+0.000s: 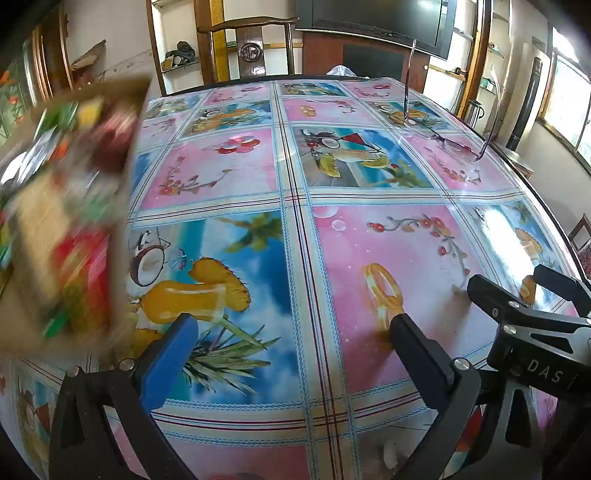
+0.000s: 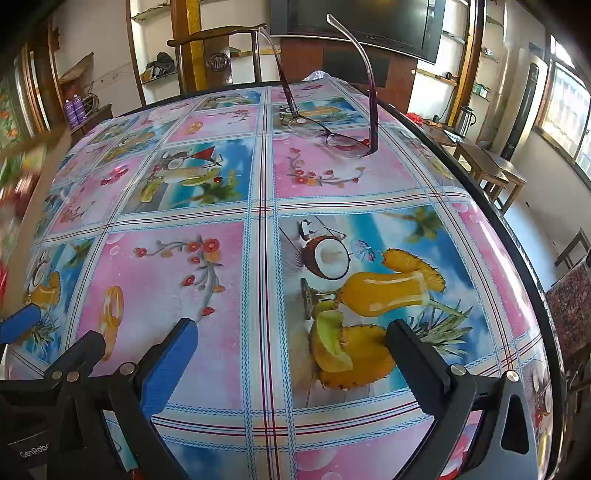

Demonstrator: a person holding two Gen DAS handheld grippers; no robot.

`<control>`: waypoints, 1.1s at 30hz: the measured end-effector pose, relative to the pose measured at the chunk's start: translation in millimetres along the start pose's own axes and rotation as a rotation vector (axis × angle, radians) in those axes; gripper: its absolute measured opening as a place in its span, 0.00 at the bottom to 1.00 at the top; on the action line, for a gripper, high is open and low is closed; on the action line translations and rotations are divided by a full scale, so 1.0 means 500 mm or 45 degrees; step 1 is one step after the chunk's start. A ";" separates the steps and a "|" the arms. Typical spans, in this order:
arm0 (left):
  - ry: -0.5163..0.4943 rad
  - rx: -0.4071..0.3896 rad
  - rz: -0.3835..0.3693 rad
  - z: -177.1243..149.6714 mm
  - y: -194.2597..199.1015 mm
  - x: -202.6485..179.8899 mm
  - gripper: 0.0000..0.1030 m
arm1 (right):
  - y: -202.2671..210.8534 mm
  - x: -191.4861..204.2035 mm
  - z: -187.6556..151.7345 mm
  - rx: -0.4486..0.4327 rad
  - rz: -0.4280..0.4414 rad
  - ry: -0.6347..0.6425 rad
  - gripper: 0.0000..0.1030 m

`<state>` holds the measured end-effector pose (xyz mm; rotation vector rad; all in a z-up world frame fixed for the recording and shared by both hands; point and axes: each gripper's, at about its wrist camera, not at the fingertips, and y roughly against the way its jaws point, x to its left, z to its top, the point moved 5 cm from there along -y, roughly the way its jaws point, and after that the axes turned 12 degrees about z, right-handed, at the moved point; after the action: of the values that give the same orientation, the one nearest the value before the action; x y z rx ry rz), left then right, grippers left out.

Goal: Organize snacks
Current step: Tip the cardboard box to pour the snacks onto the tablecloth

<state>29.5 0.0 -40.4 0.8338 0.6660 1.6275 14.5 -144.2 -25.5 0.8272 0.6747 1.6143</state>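
Note:
In the left wrist view a cardboard box [image 1: 123, 236] sits at the left edge of the table, heavily blurred. Colourful snack packets [image 1: 83, 266] show inside it, red, green and yellow. My left gripper [image 1: 291, 325] hangs open over the patterned tablecloth [image 1: 369, 229], to the right of the box, with nothing between its fingers. My right gripper [image 2: 291, 328] stands open beside it over the pineapple picture, also empty. Each gripper shows in the other's view: the right gripper [image 1: 509, 280] at the right edge, the left gripper [image 2: 59, 328] at the lower left. The box [image 2: 16, 192] is a blur at the far left.
A pair of glasses [image 2: 332, 136] rests upside down on the far right part of the table, temples pointing up. A wooden chair [image 1: 251, 44] stands behind the far edge, under a dark screen [image 1: 376, 22]. Wooden stools [image 2: 487, 166] stand off the right side.

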 end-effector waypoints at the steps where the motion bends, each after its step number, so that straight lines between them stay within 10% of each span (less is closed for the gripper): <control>1: 0.001 0.000 -0.001 0.000 0.000 0.000 1.00 | 0.000 0.000 0.000 0.000 0.000 0.000 0.99; 33: -0.001 -0.001 0.000 -0.002 -0.003 -0.003 1.00 | 0.001 0.004 -0.001 0.002 0.001 -0.004 0.99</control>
<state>29.9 -1.4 -42.4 0.8335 0.6649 1.6271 13.5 -142.1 -25.2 0.8313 0.6738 1.6130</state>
